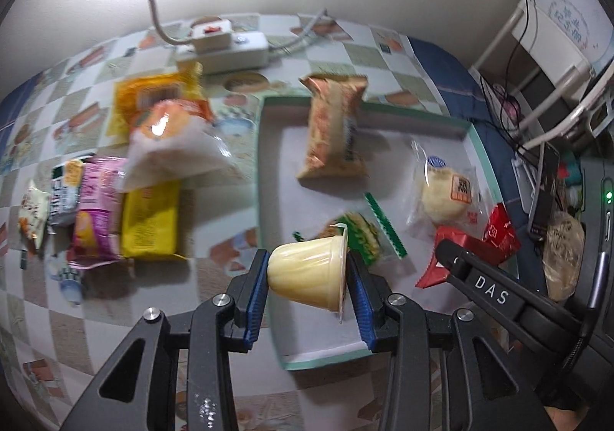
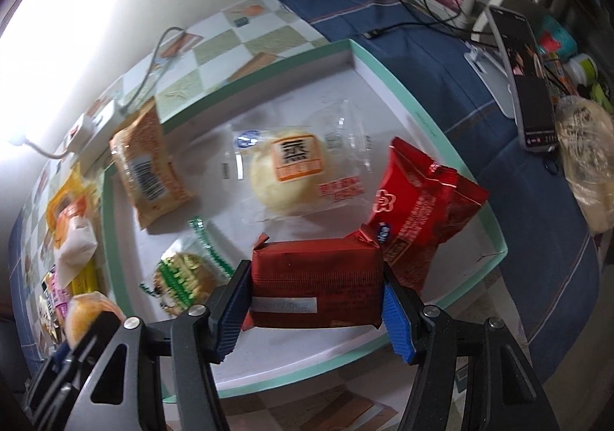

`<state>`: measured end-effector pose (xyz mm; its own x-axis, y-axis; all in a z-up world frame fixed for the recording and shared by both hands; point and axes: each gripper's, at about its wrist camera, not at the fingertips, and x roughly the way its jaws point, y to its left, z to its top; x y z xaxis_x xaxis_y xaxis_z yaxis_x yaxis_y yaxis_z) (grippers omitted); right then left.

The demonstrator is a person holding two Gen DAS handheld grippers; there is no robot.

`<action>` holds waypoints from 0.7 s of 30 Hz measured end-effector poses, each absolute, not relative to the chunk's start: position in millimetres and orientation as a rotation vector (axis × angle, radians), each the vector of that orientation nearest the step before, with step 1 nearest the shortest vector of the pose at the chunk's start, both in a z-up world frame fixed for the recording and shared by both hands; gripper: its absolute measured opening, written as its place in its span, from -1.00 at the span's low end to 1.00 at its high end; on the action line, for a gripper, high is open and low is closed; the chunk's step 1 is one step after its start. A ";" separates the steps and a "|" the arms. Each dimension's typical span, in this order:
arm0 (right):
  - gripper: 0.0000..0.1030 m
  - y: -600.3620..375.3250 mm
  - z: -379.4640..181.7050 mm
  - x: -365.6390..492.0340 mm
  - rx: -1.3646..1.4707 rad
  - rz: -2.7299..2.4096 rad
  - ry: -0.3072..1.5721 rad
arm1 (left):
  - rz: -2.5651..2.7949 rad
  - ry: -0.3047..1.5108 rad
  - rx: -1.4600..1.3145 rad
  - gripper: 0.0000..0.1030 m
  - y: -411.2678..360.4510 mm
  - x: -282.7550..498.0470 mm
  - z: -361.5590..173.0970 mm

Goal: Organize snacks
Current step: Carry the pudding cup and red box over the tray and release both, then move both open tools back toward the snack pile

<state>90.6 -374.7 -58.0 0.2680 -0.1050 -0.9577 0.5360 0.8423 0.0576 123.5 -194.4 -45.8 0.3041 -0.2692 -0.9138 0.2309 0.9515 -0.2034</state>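
Gripping a pale yellow pudding cup [image 1: 309, 273] on its side between its blue pads, the left gripper [image 1: 307, 291] hangs over the near left edge of the mint-rimmed box tray [image 1: 268, 170]. The right gripper [image 2: 316, 294] has its jaws clamped on a dark red foil packet [image 2: 316, 279] above the tray's near right part. Inside the tray lie 4 snacks: an orange wafer packet [image 2: 147, 166], a clear-wrapped steamed bun [image 2: 288, 172], a green-edged biscuit packet [image 2: 184, 273] and a bright red wrapper [image 2: 422, 200] leaning at the right rim. Left of the tray, more packets [image 1: 126, 177] sit piled on the checkered tablecloth [image 1: 345, 51], near a white power strip [image 1: 226, 49].
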 end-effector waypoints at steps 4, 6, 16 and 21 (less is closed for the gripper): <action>0.29 -378.8 -65.5 90.9 0.423 -0.451 1.252 | -0.350 1.252 -0.012 -0.19 -204.6 122.2 -57.3; 0.29 -378.9 -69.4 91.7 0.430 -0.447 1.264 | -0.350 1.271 -0.004 -0.19 -207.2 121.6 -63.0; 0.42 -381.6 -76.2 94.4 0.450 -0.429 1.278 | -0.385 1.274 0.002 0.01 -212.8 121.1 -62.6; 0.42 -378.8 -63.5 95.5 0.440 -0.423 1.251 | -0.387 1.259 -0.001 0.01 -209.8 120.6 -53.3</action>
<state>95.5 -378.8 -63.5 0.2601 -0.0660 -0.9633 0.5328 0.8418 0.0862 120.6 -209.8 -53.3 0.2510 -0.2848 -0.9251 0.2841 0.9353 -0.2109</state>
